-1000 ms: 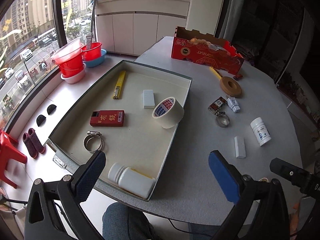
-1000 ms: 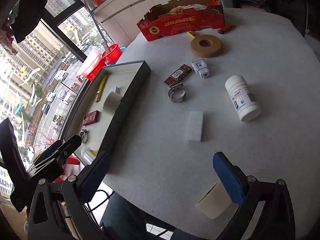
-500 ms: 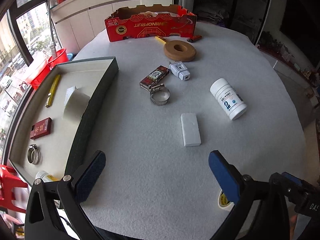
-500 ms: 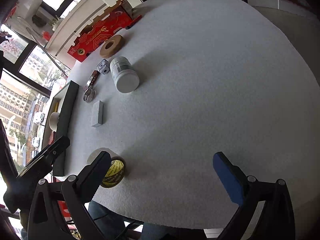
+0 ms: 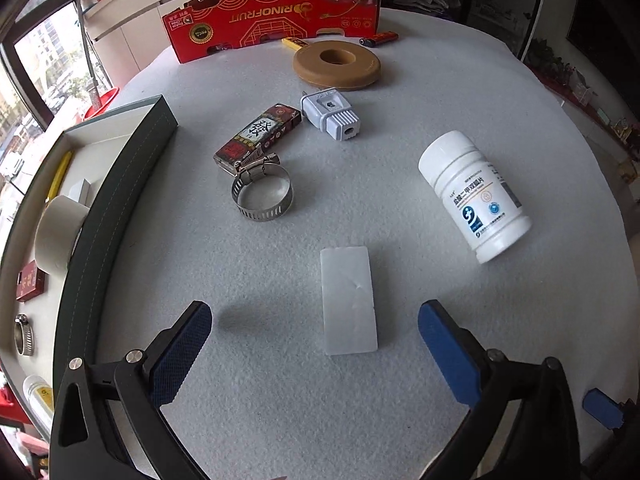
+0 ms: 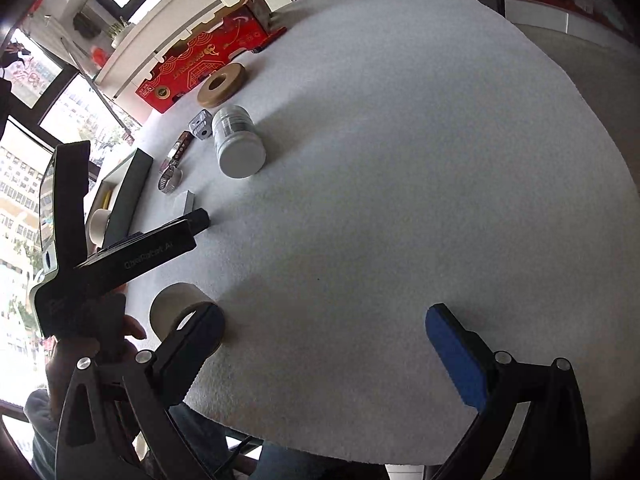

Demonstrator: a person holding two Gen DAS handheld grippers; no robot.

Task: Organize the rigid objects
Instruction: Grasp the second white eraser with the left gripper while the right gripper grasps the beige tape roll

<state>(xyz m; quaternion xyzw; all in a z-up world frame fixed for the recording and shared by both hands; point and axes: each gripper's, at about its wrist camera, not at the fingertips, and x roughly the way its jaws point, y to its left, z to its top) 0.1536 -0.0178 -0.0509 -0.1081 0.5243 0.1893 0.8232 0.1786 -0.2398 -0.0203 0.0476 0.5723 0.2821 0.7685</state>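
The left gripper [image 5: 314, 346], jaws spread wide, hangs over the white block [image 5: 348, 300], while the right gripper [image 6: 324, 344] gapes beside a tape roll [image 6: 176, 308].

black tongs [image 5: 314, 344], blue ribbed pads [image 5: 446, 354], silver screws, white lettering.

Around the plain white block [image 5: 349, 300] on the pale grey felt table [image 5: 400, 100]: a white bottle [image 5: 474, 196] with a blue-and-white label to its right, a silver hose clamp [image 5: 262, 196] beyond it, then a dark red and black patterned box [image 5: 258, 136] and a pale lilac plug [image 5: 330, 114]. Farther back lie a tan disc [image 5: 336, 64] and a red carton [image 5: 272, 14] with gold print. Left of the block, a dark green tray [image 5: 116, 208] has a cream lining.
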